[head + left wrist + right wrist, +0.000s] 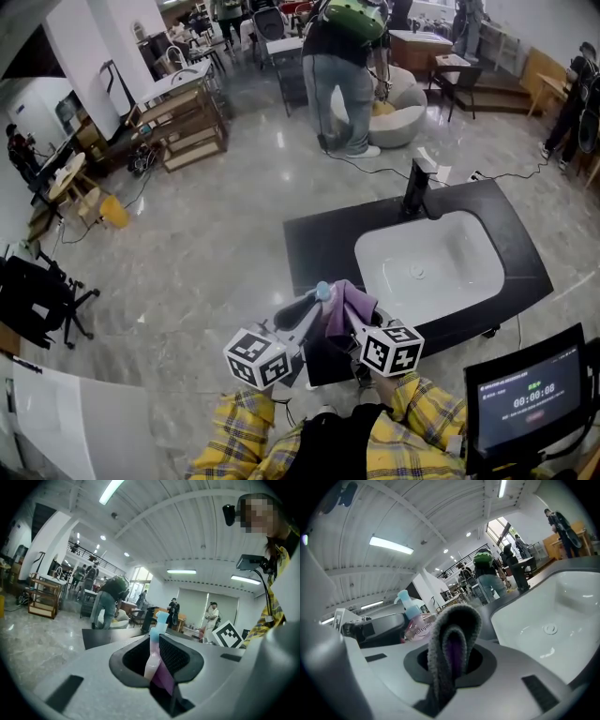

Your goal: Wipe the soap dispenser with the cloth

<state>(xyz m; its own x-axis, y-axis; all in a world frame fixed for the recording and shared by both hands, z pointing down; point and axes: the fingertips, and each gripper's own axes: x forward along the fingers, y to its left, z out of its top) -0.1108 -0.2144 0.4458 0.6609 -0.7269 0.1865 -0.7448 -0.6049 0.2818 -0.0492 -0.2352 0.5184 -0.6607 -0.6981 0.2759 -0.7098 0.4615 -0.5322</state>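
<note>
The soap dispenser (155,654) is a clear pinkish bottle with a light blue pump top, and my left gripper (157,660) is shut on its body. In the head view the dispenser (322,292) is held in the air in front of the counter's near edge. My right gripper (452,660) is shut on a folded grey and purple cloth (451,641). The cloth (348,307) hangs just right of the bottle; in the right gripper view the dispenser (412,618) sits close to the cloth's left. Whether cloth and bottle touch is unclear.
A black counter (319,236) holds a white sink basin (427,265) with a black faucet (418,187) behind it. A screen (525,392) stands at the lower right. People stand on the grey floor beyond the counter, with shelves and tables at the far left.
</note>
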